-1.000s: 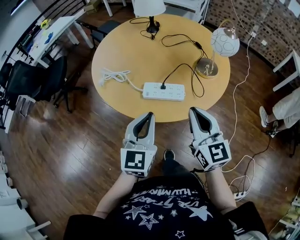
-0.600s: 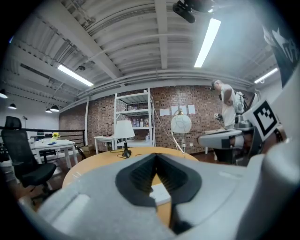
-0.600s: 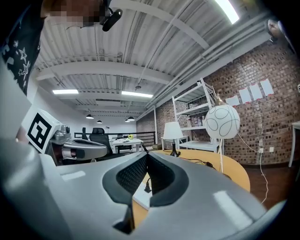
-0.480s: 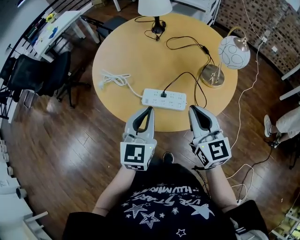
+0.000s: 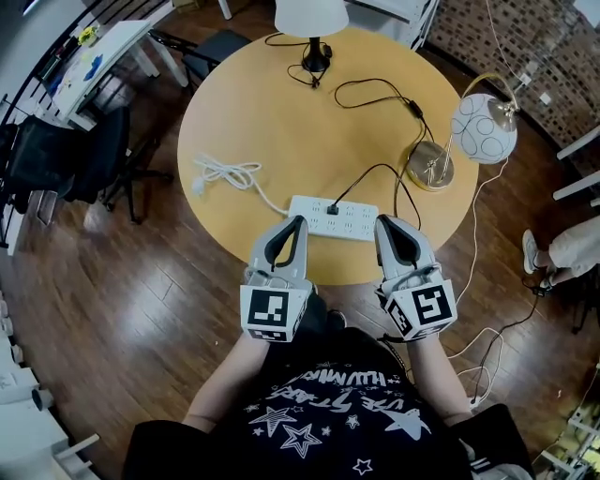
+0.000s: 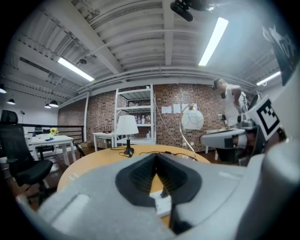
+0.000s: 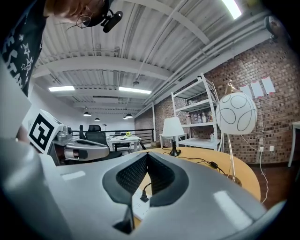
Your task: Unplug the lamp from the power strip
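Below the power strip (image 5: 333, 217), the shirt's (image 5: 323, 417) white lettering is illegible.

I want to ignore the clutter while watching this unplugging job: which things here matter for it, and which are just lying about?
For the job: power strip; black plug seated in it; black cord from that plug; globe lamp, which the cord runs towards.
Lying about: white-shade lamp; the strip's coiled white lead; office chair beside the table.

Round table (image 5: 246, 112) with white power strip (image 5: 334, 217)
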